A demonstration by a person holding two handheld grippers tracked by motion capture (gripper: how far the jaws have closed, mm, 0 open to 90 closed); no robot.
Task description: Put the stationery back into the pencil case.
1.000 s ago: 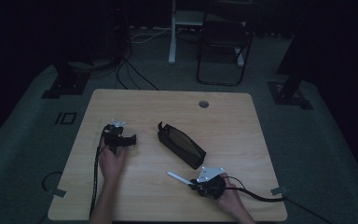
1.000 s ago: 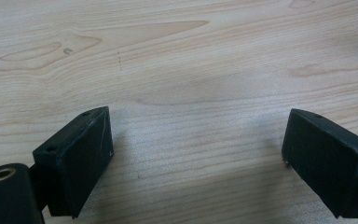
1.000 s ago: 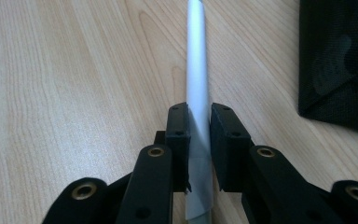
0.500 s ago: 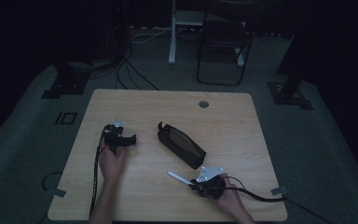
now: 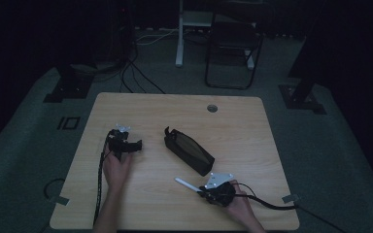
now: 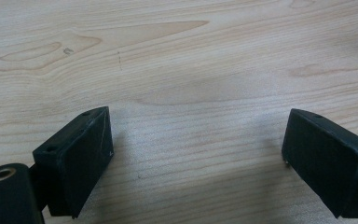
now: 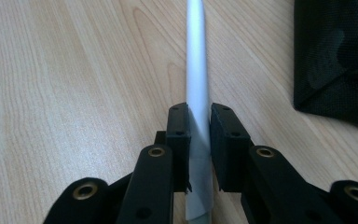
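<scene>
We have the right gripper [image 7: 198,122] pinching a white pen [image 7: 196,70] low over the table [image 5: 252,145], just short of the black pouch [image 5: 188,151]. Farther off, the left gripper [image 6: 196,154] rests spread wide. Next, we judge, the pen goes to the pouch's opening.

On the bench [image 5: 252,126], the right tool [image 5: 201,191] grips a white pen [image 5: 186,184] near a black pouch [image 5: 188,151]. The left tool [image 5: 135,144] rests well apart from the pouch.
</scene>
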